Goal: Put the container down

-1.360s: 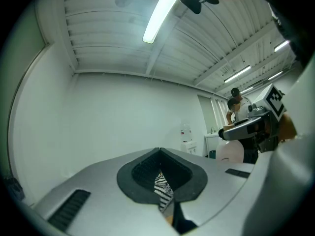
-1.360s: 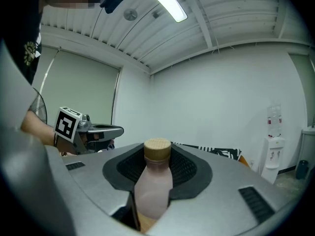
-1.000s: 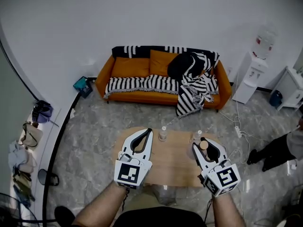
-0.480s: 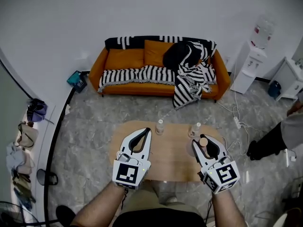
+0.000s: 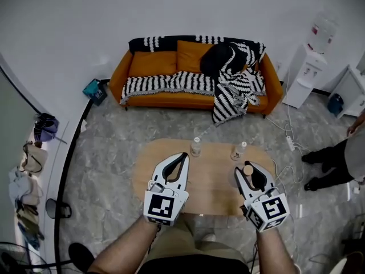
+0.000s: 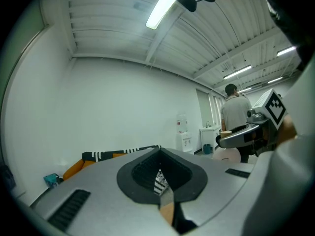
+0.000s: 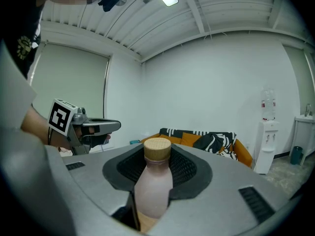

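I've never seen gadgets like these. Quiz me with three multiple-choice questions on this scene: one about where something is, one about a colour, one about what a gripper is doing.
1. Where do the two small clear bottles stand?
A) on a shelf
B) on the far part of the wooden table
C) inside a box

2. What colour is the cap of the pink bottle in the right gripper?
A) blue
B) black
C) light tan

3. What state is the left gripper in?
A) shut and empty
B) shut on a bottle
C) wide open

Answers:
1 B: the head view shows both standing on the tabletop near its far edge.
2 C: the right gripper view shows a tan, wood-like cap.
3 A: the left gripper view shows its jaws together with nothing between them.
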The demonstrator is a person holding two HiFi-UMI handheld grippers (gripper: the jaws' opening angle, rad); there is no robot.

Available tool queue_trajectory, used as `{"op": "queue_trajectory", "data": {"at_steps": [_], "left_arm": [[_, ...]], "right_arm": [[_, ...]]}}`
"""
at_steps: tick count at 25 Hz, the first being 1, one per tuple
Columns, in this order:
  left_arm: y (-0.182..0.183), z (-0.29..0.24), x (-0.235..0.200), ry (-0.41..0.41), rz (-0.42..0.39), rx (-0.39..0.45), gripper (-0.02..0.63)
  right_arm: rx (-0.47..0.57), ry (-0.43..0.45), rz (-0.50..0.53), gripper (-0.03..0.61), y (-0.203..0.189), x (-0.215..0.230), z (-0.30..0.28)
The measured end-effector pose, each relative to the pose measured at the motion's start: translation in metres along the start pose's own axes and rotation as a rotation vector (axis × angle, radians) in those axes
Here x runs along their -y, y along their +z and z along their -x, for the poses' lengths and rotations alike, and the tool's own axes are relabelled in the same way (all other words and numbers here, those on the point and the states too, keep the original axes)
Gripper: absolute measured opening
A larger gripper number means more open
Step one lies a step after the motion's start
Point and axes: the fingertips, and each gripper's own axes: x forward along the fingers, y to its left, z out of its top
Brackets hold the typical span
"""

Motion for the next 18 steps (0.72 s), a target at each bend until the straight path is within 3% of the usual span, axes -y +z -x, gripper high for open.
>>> {"op": "queue_trajectory", "data": {"at_steps": [3,9,13,18], "left_arm": [[-0.012,-0.003,-0.004,0.013,-0.026,-0.032,0.014],[-0.031,-0.006,-0.001,0.023,0.027,-0.019,0.014],[-0.044,-0.014,-0.002,0.025,-0.003,-0.055,0.014],[-0.056,-0.025,-0.003,0.018,0.019,-0.036,0.014]], "right_arm": [[-0.014,-0.002,0.001,0.147,-0.009,0.001,-0.005],[-0.046,0.002,-0.007,0.147,-0.038,0.006,-0.011],[-0.079,0.000,-0.021,0.147,-0.058,0.015,-0.018],[-0.113,-0.011,-0.033,0.147,-0.084,0.025,-0.029]]}}
